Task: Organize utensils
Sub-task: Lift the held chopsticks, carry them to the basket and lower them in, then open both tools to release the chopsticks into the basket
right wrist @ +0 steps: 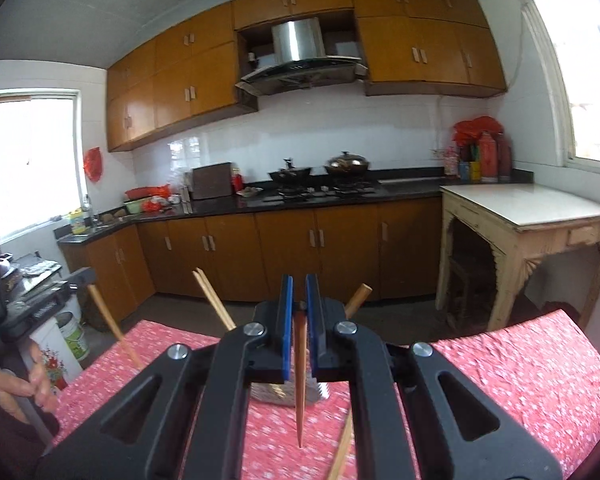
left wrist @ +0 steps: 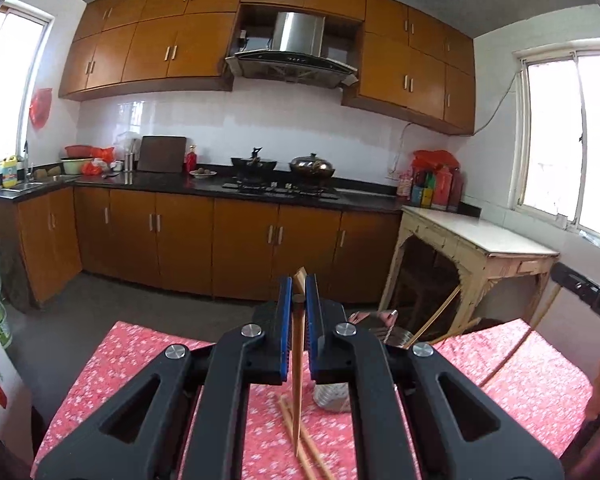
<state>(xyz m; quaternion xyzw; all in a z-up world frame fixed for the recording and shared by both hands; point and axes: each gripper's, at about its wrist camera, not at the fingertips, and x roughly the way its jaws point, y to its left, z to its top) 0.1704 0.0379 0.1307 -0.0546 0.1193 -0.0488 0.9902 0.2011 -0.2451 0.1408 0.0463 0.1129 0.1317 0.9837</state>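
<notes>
Chopsticks fill both grips. The left gripper (left wrist: 299,312) is pressed together on one wooden chopstick (left wrist: 298,384), which hangs nearly upright between the blue ribbed pads, thick squared end just above the fingertips, tapered tip pointing down toward the counter (left wrist: 148,356). The right gripper (right wrist: 299,312) pinches its own chopstick (right wrist: 299,384) the same way, long axis upright, tip down.

Just below the left gripper, loose chopsticks (left wrist: 300,436) lie flat on the counter's pink flowered cloth, crossing under the hanging tip. Just beyond and slightly right of the left gripper stands a shiny metal holder (left wrist: 396,334), its body ribbed or perforated, with several chopsticks leaning out of it to the right. In the right wrist view the same holder (right wrist: 290,394) sits directly beyond and below the right gripper, sticks fanning out on both sides of the fingers.

So the holder's mouth lies forward and below each held stick, and each stick is already roughly aligned for dropping in tip first. The right gripper looks the nearer and more squarely lined up; the left would need to shift right. Smooth tapered wood against a hard metal rim may glance off sticks already leaning there.
</notes>
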